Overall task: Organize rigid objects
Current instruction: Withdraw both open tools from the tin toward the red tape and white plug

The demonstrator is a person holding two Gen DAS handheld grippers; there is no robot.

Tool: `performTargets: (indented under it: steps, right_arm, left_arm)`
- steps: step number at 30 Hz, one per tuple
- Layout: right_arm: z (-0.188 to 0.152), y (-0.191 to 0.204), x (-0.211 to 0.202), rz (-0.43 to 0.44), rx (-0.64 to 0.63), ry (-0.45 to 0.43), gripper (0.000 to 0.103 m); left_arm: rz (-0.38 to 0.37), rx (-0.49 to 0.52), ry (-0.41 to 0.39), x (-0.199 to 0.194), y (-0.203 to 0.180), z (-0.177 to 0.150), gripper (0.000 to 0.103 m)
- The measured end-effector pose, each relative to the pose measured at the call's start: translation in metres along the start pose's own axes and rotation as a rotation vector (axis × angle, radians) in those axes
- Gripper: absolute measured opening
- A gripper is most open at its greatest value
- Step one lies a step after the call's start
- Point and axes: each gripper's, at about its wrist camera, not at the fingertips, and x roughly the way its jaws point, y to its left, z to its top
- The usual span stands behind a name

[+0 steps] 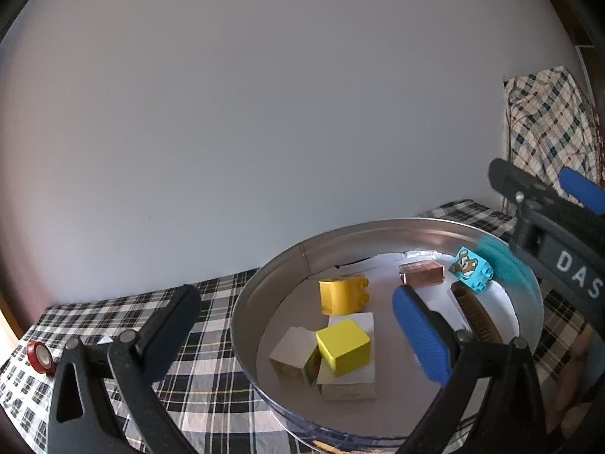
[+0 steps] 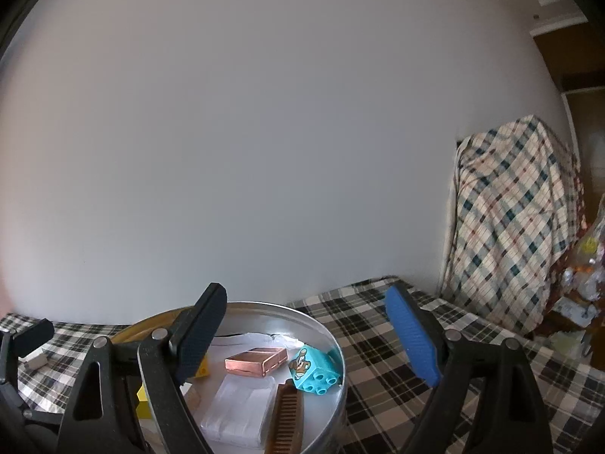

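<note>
A round metal tin stands on a plaid cloth. It holds yellow blocks, a rounded yellow brick, a white cube, a copper box, a turquoise bear brick and a brown comb. My left gripper is open and empty over the tin. My right gripper is open and empty above the tin's right side; it also shows in the left wrist view.
A red tape roll lies on the plaid-covered table left of the tin. A plaid cloth drapes something at the right. A plain wall stands behind. A small white item lies at the far left.
</note>
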Motion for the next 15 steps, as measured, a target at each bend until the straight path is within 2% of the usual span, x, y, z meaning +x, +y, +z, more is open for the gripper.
performTargets:
  steps: [4,15]
  right_arm:
    - [0.0,0.002,-0.011,-0.015,-0.009,-0.04,0.088]
    - [-0.003,0.008,-0.021,-0.016,-0.011,-0.036,0.088]
  left_arm:
    - [-0.012,-0.032,0.011,-0.001,0.005,-0.002,0.103]
    - [-0.048,-0.099,0.014,-0.006,0.017,-0.007,0.103]
